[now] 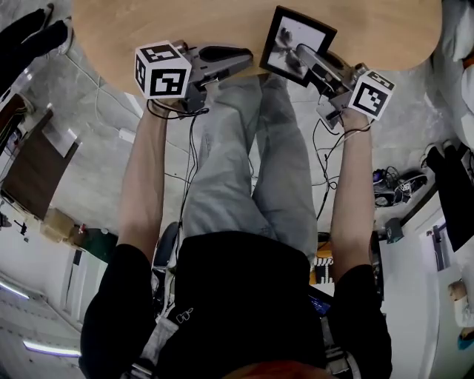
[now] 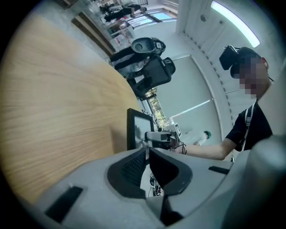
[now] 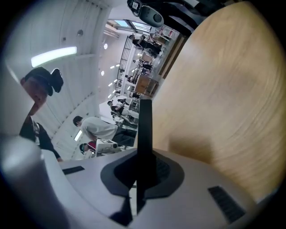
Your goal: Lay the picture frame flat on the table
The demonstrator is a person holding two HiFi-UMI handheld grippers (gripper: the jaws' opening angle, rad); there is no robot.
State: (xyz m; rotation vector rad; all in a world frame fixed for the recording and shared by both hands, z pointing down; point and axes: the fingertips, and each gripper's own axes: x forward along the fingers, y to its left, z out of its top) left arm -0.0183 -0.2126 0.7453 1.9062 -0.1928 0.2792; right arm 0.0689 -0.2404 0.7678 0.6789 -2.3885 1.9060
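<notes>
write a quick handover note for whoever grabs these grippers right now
Right gripper: shut on one edge of the picture frame, holding it tilted up at the near side of the table.
Left gripper: shut, nothing in it, level beside the frame.
Done: frame is gripped and at the table.
Left: tip the frame down until it lies flat on the wood, then let go. I cannot tell whether its lower edge touches the table yet.

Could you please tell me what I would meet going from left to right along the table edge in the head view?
Left marker cube → left gripper → picture frame → right marker cube.
</notes>
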